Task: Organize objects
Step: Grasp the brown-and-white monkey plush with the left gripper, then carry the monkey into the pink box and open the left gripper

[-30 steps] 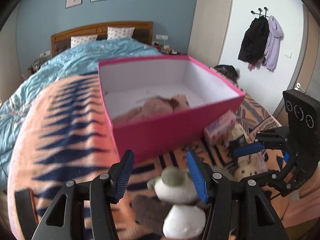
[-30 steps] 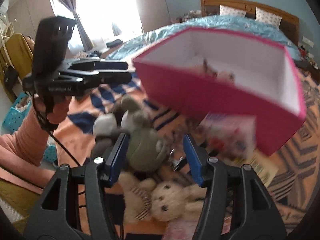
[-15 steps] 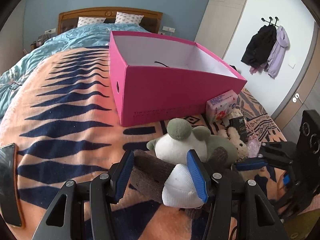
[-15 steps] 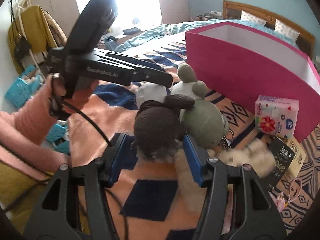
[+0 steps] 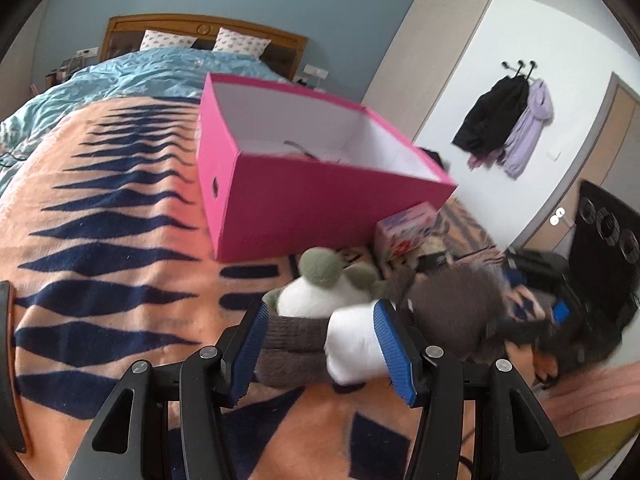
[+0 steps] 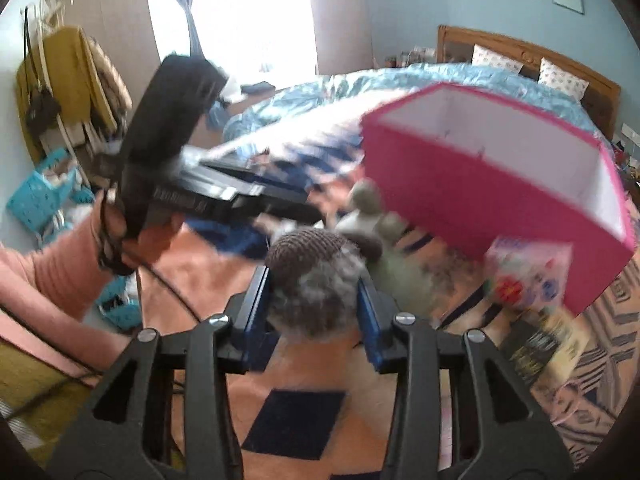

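A bed (image 5: 100,208) covered by an orange blanket with dark blue diamond patterning filled most of both views, with a pale blue quilt (image 5: 132,72) and two pillows toward the wooden headboard (image 6: 520,46). On the blanket sat an open pink cardboard box (image 5: 304,216), white inside, with something thin and dark on its floor that was too small to identify. Just in front of the box's near wall lay a cluster of soft toys: a green and white plush (image 5: 320,284) beside a brown knitted plush toy (image 6: 316,276) with a white foot. A small floral tissue pack (image 6: 524,276) lay against the box's corner, with a dark packet (image 6: 536,350) near it. The right gripper (image 6: 316,300) was closed on the brown toy's head, both blue pads pressed into the fuzz. The left gripper (image 5: 320,346) held its jaws wide, with the toy's brown limb and white foot lying between the pads, the right pad touching the foot; whether it was squeezing could not be told. Two coats (image 5: 508,120) hung on wall hooks.
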Tool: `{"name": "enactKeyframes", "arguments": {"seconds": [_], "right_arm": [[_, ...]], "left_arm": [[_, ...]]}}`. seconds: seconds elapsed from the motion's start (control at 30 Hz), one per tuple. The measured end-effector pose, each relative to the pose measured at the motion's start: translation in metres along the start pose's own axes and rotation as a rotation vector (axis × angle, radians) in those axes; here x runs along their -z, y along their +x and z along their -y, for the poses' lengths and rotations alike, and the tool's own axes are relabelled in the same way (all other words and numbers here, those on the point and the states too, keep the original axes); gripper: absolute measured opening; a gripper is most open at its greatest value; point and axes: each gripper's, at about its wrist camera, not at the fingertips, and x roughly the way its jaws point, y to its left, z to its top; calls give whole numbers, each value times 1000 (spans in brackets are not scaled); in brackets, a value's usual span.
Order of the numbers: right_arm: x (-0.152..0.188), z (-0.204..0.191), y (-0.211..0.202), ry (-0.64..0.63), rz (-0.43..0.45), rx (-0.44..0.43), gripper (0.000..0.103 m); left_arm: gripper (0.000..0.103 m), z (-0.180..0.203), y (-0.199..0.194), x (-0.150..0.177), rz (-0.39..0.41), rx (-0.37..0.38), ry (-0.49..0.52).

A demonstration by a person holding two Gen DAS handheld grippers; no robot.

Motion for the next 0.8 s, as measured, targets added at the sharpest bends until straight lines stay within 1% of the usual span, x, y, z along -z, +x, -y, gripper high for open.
{"name": "enactKeyframes", "arguments": {"seconds": [0.07,0.13,0.23,0.33,0.43,0.53,0.6,0.63,0.67,0.7,0.8], "right_arm": [[-9,18,-10,31,38,-6,43],[-11,36,-13,82,54,-21,41],[-6,64,-12,180,66,-70,40],[2,79,-19,239,82,-84,40],[2,84,-22,264,85,-102,41],[4,84,-23,261,77,-116,42],[3,84,-25,264,75,-111,42],[2,83,-25,265,73,-104,43],[1,81,-25,262,67,-90,46],[2,79,-25,255,61,-74,47],[-4,71,-26,208,39,-18,48]], "left_arm": [[56,2,1,-1,2,-3,8],[56,2,5,-1,-10,6,6],[56,4,12,2,-29,23,8],[56,10,18,5,-58,26,27],[56,19,22,10,-86,29,59],[56,24,26,10,-98,27,73],[55,26,27,9,-98,22,77],[47,29,27,9,-93,13,78],[41,30,28,8,-98,15,76],[33,33,29,9,-108,22,74],[32,41,30,10,-115,-2,102]]}}
